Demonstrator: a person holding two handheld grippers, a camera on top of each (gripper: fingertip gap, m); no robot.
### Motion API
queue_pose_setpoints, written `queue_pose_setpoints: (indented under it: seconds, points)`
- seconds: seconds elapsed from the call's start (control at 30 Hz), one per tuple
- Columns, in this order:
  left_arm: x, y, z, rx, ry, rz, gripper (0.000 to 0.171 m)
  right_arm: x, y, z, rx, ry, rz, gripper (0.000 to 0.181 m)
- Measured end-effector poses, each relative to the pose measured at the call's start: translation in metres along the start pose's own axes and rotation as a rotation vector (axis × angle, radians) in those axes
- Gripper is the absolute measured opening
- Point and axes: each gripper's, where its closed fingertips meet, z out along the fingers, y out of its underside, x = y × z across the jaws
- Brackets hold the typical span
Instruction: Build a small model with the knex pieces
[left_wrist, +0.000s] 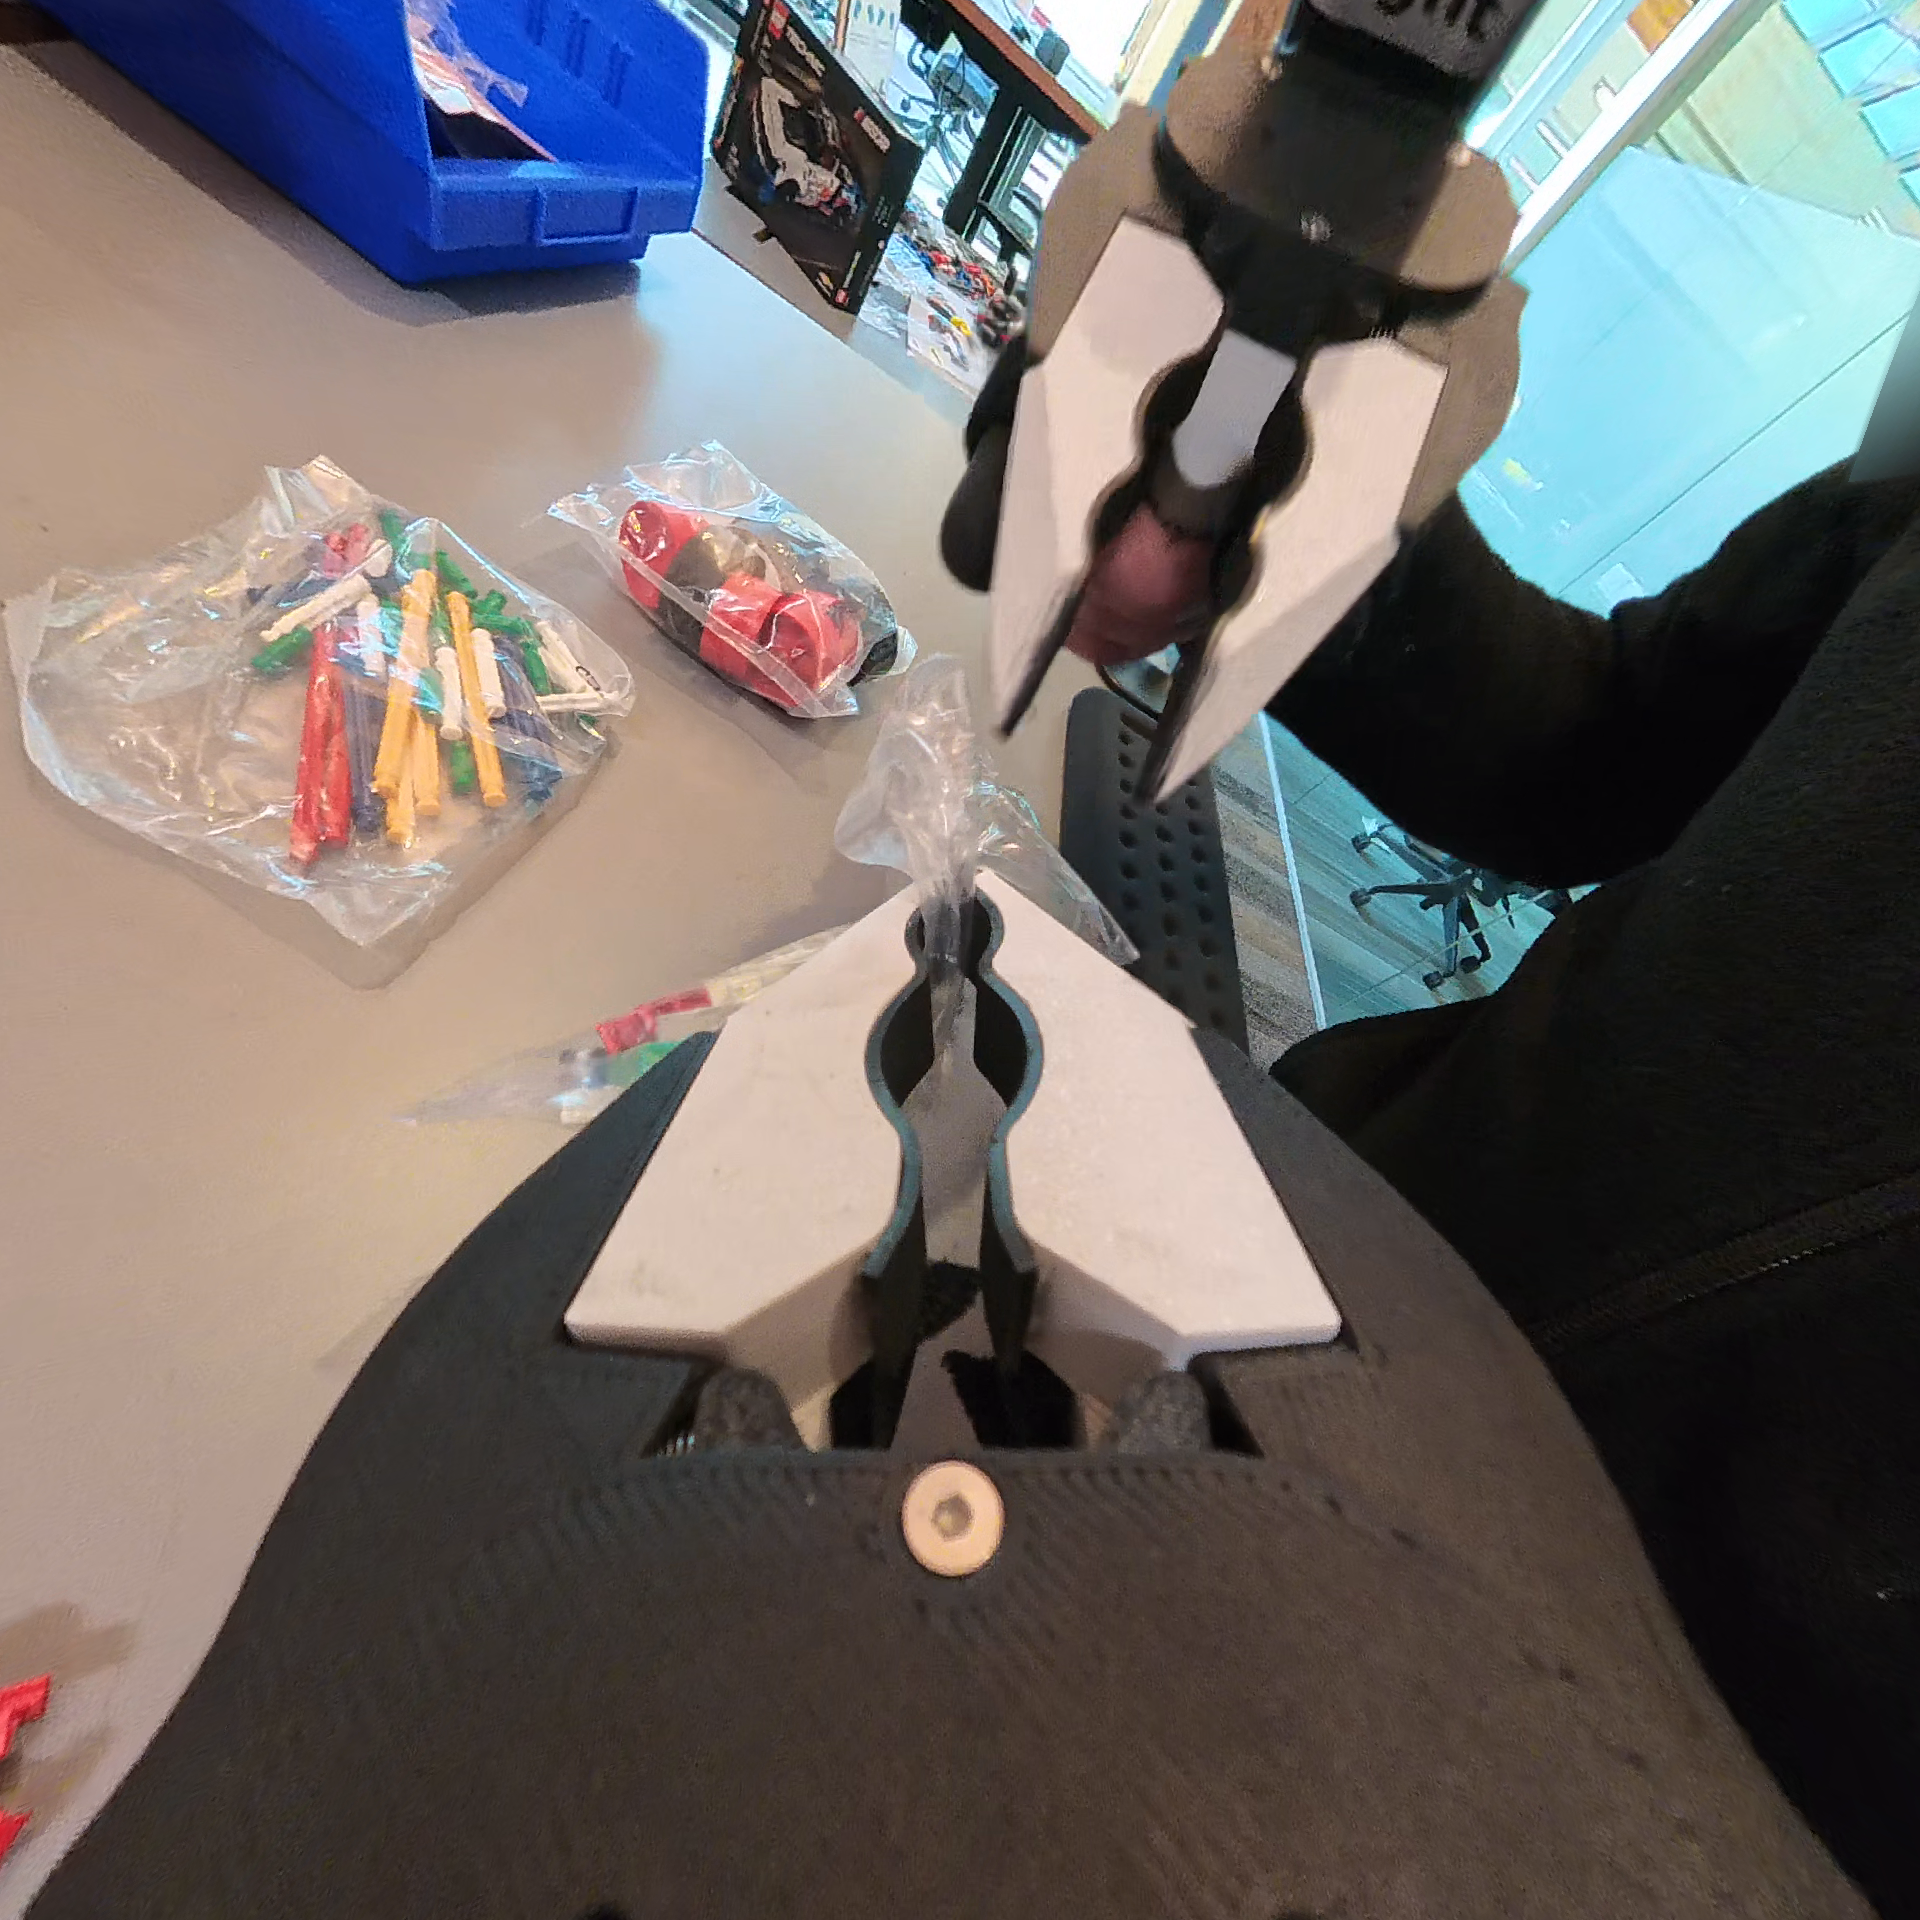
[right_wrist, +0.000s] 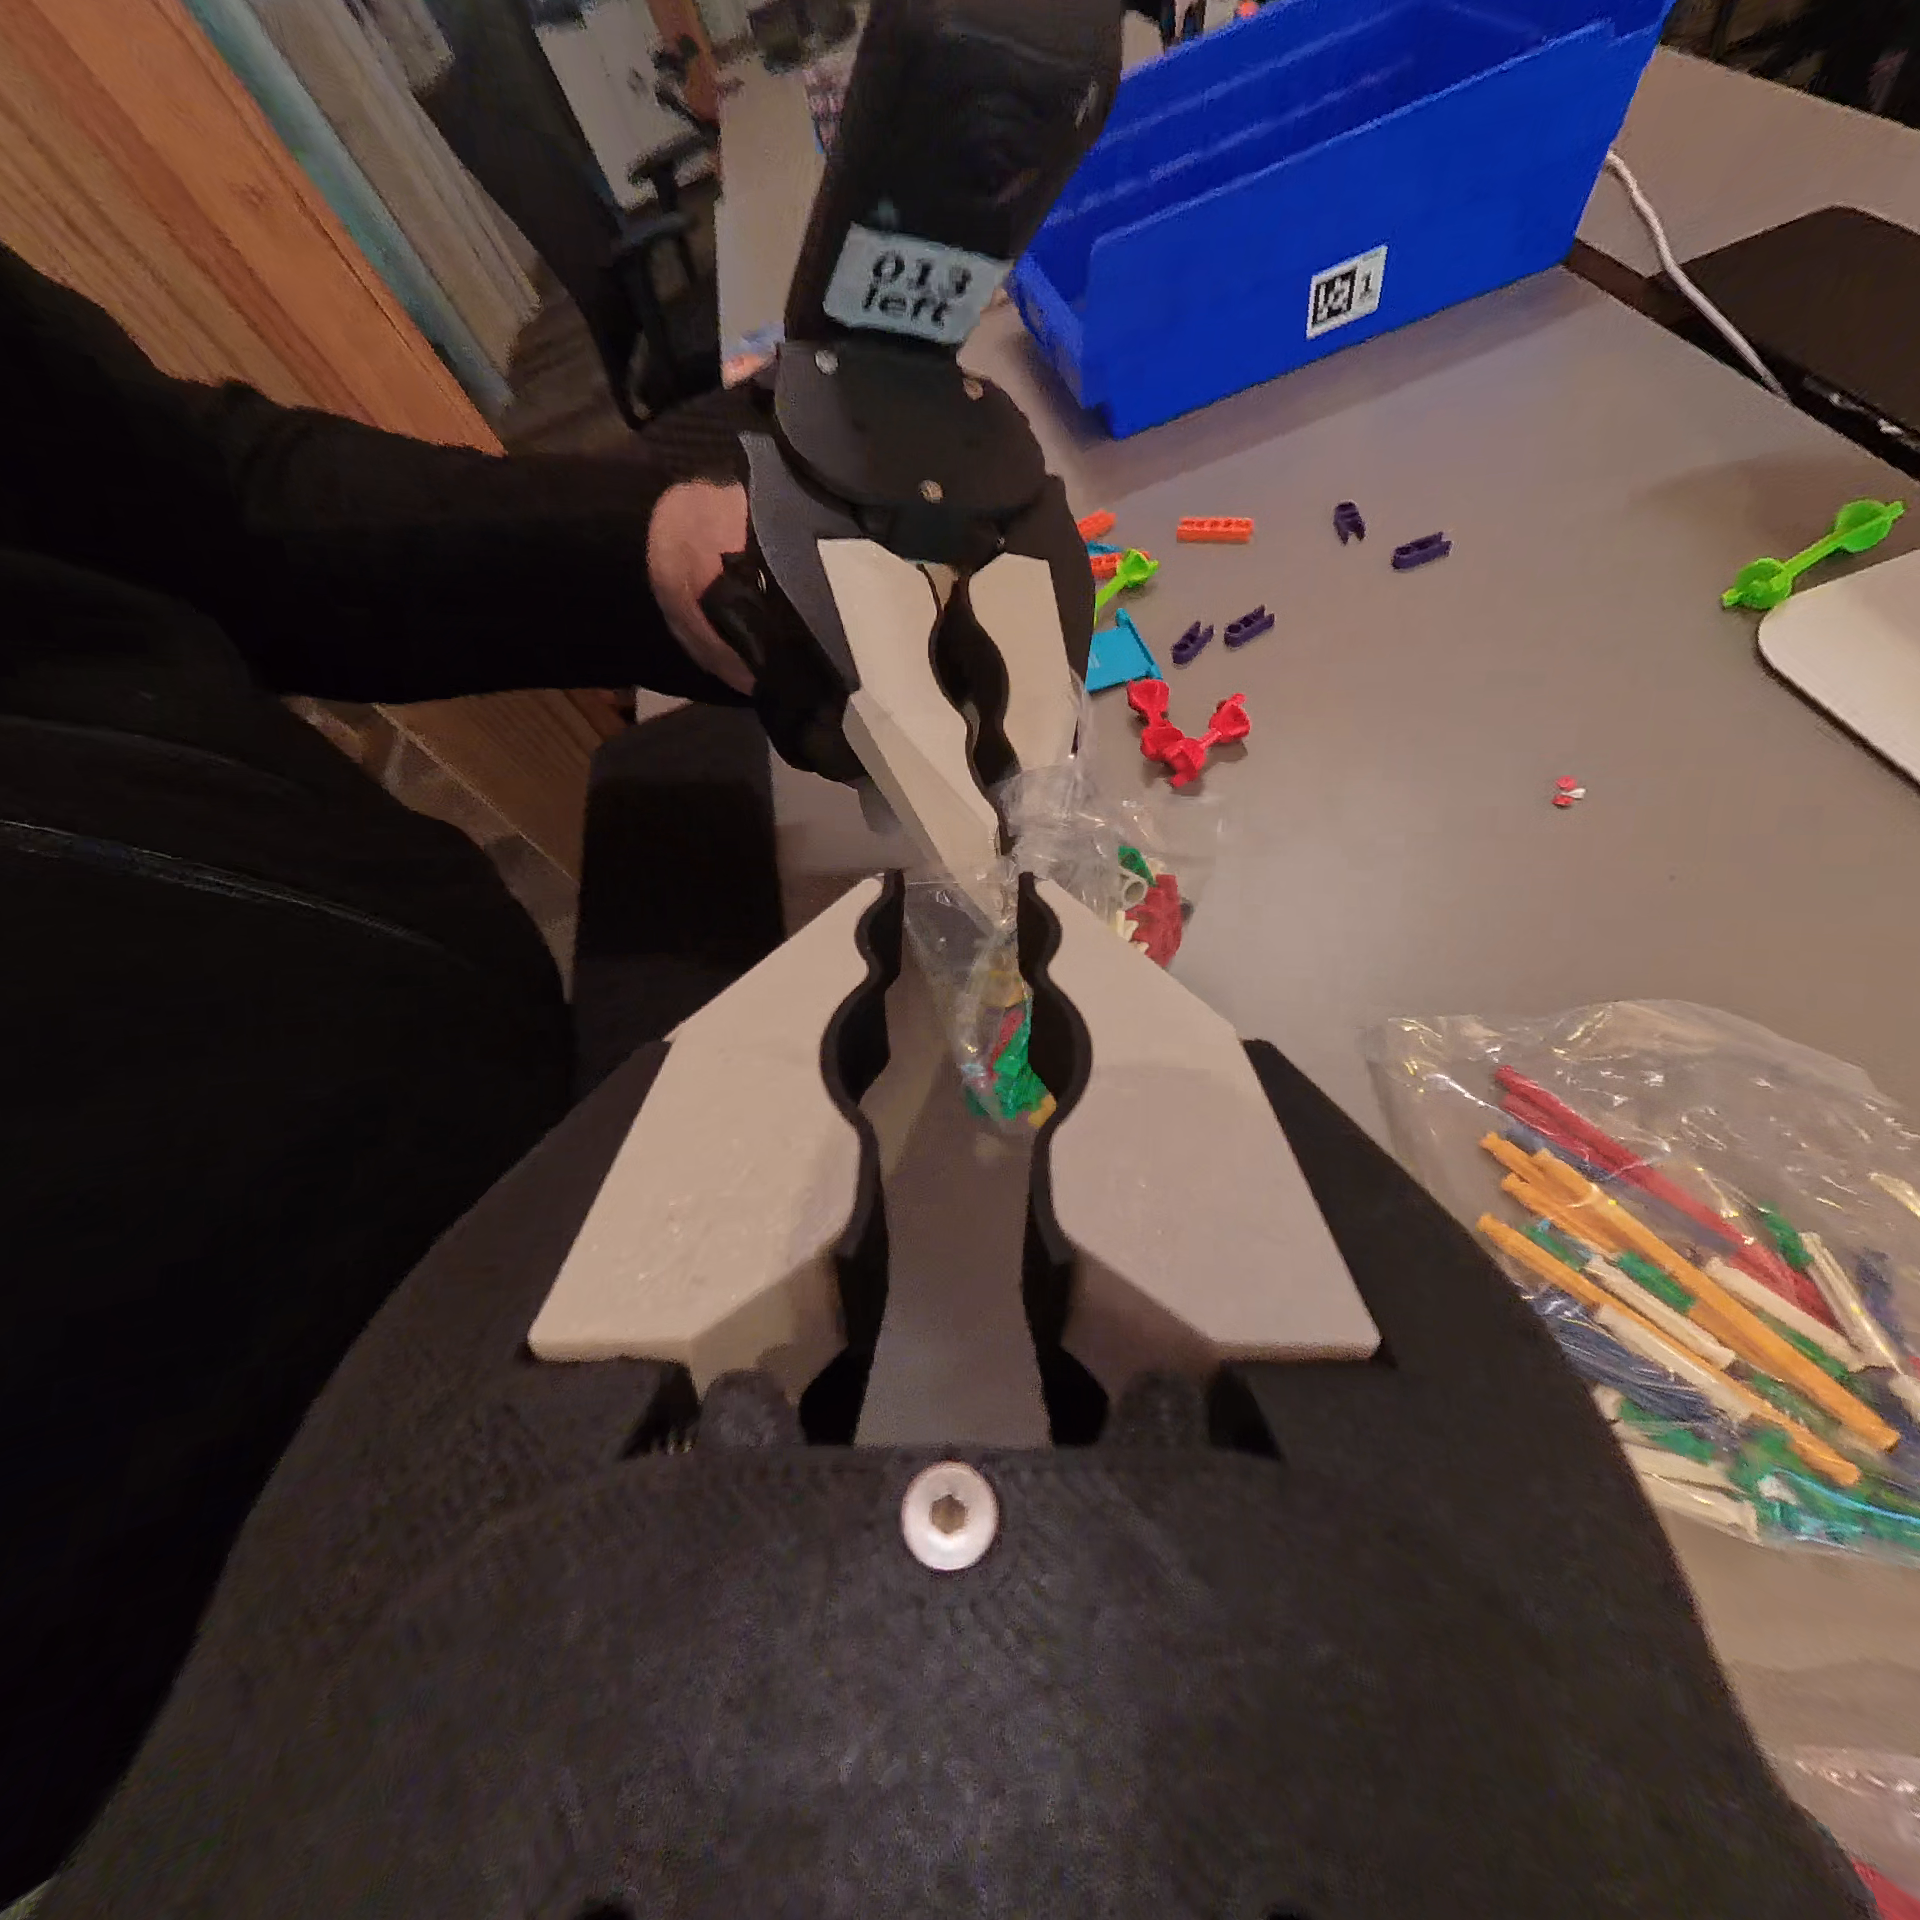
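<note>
My left gripper (left_wrist: 951, 909) is shut on the gathered top of a small clear plastic bag (left_wrist: 935, 779). The bag (right_wrist: 1003, 1049) holds small green, red and white pieces and hangs below the left gripper (right_wrist: 992, 831), just above the grey table (left_wrist: 208, 1195) near its edge. My right gripper (right_wrist: 956, 888) is open, with its two fingers on either side of the bag's lower part, not closed on it. In the left wrist view the right gripper (left_wrist: 1081, 758) sits above and to the right, jaws apart.
A bag of coloured rods (left_wrist: 343, 686) (right_wrist: 1683, 1278) and a bag of red and black wheels (left_wrist: 748, 603) lie on the table. A blue bin (left_wrist: 416, 135) (right_wrist: 1351, 208) stands farther back. Loose red pieces (right_wrist: 1184, 732) and purple pieces (right_wrist: 1226, 629) are scattered. A black chair (left_wrist: 1153, 862) stands at the table's edge. Only a small space, under 4 cm, lies between the two pairs of fingers.
</note>
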Motion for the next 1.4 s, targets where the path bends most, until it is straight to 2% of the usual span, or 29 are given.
queue_pose_setpoints:
  seconds: [0.17, 0.27, 0.37, 0.4, 0.5, 0.6, 0.73, 0.77, 0.9, 1.1, 1.23, 1.4]
  points:
    - [-0.002, 0.002, 0.006, -0.027, -0.031, 0.01, 0.0, 0.008, 0.016, 0.017, -0.062, 0.061, -0.012, 0.017]
    - [0.005, 0.004, 0.005, -0.015, 0.022, 0.0, 0.0, 0.004, 0.017, 0.016, -0.045, 0.006, 0.016, 0.001]
    - [0.01, 0.003, 0.003, -0.007, 0.049, 0.014, 0.0, 0.001, 0.015, 0.013, -0.013, -0.048, 0.041, 0.0]
    - [0.008, 0.003, 0.001, -0.005, 0.046, 0.014, 0.002, 0.001, 0.016, 0.013, -0.016, -0.051, 0.05, 0.0]
    - [0.007, -0.01, -0.013, 0.066, 0.081, -0.044, 0.025, 0.003, 0.019, 0.014, -0.03, -0.035, 0.038, 0.0]
    - [0.006, -0.012, -0.01, 0.055, 0.071, -0.048, 0.026, 0.0, 0.015, 0.016, -0.018, -0.038, 0.026, 0.0]
    - [-0.002, -0.017, -0.007, 0.085, 0.037, -0.066, 0.0, 0.004, 0.014, 0.017, -0.014, -0.017, 0.001, 0.0]
    - [-0.001, -0.018, -0.007, 0.096, 0.048, -0.075, 0.0, 0.004, 0.013, 0.017, -0.006, -0.02, -0.005, 0.0]
    - [-0.01, -0.014, -0.004, 0.061, -0.031, -0.037, 0.0, 0.005, 0.014, 0.022, -0.007, -0.028, -0.036, 0.0]
    - [-0.028, -0.007, 0.002, 0.014, -0.182, 0.008, 0.0, 0.004, 0.018, 0.035, 0.028, -0.177, -0.002, 0.0]
    - [-0.034, -0.004, 0.003, 0.012, -0.239, 0.03, 0.0, 0.0, 0.019, 0.044, 0.055, -0.278, 0.01, 0.0]
    - [-0.046, -0.005, 0.003, 0.044, -0.303, 0.0, 0.0, 0.0, 0.016, 0.052, 0.059, -0.308, -0.009, 0.0]
